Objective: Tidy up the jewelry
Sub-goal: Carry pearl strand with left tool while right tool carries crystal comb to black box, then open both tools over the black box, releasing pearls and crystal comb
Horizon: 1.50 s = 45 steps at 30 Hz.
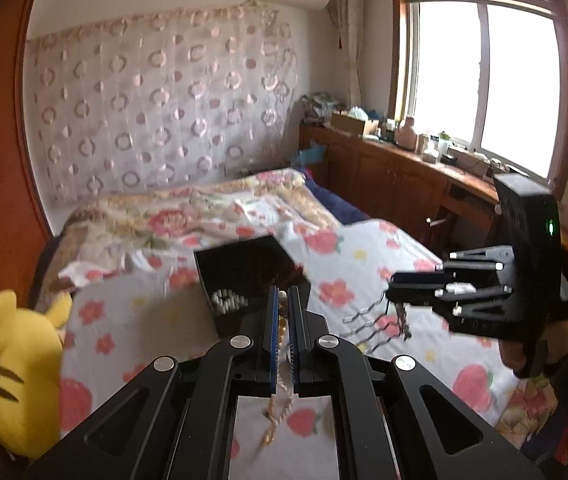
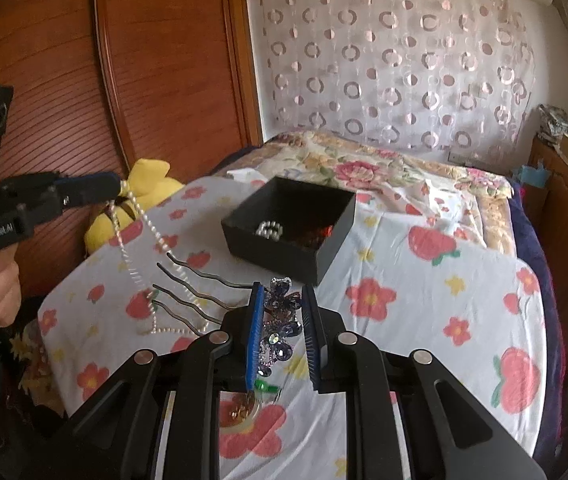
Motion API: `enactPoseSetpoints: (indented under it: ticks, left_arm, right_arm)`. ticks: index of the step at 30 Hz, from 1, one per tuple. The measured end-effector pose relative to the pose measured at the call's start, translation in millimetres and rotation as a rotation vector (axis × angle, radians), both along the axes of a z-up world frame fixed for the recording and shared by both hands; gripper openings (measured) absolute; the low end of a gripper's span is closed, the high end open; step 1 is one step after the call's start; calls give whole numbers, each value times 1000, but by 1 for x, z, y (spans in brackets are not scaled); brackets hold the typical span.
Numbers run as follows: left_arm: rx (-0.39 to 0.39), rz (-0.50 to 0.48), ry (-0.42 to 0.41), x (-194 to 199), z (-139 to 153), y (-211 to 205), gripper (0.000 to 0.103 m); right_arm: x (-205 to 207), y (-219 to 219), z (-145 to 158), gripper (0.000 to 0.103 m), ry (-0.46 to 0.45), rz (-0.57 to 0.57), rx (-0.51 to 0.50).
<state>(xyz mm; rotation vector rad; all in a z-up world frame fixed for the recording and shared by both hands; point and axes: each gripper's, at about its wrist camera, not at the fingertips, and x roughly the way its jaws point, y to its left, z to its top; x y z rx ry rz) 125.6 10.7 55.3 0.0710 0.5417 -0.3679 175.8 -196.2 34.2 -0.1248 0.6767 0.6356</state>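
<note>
My left gripper (image 1: 283, 300) is shut on a pearl necklace (image 1: 279, 396) that hangs from its jaws; in the right wrist view the left gripper (image 2: 117, 184) holds the necklace (image 2: 155, 236) above the bed, its tail on the sheet. My right gripper (image 2: 281, 300) is shut on a purple rhinestone hair comb (image 2: 279, 320) whose metal prongs (image 2: 187, 284) stick out to the left; the right gripper also shows in the left wrist view (image 1: 390, 292). A black open box (image 2: 284, 248) (image 1: 219, 280) with pearl beads and dark red beads inside sits on the bed ahead of both grippers.
A floral sheet (image 2: 424, 320) covers the bed. A yellow plush toy (image 1: 19, 368) lies at the bed's left edge. A small green item (image 2: 265, 387) and an amber piece (image 2: 239, 412) lie under the right gripper. A wooden wardrobe (image 2: 143, 80) stands left; a cluttered counter (image 1: 424, 152) runs under the window.
</note>
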Motion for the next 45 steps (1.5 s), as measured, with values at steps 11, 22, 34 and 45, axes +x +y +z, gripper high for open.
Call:
enactPoseSetpoints:
  ticks: [11,22,34,45]
  left_arm:
    - [9,39,-81,37,61,-7,4]
    - [16,68,-99,86,91,-7,4]
    - [19,61,45,165,9,10,4]
    - [26,56,132,197,-54,21,4]
  right_arm:
    - [29,8,30,21,-60,-33,-6]
    - [79,23,36,21,-56,-33,4]
    - [154,62,-27,21,7,18,-72]
    - [188,76,-63,23,61,39,-80]
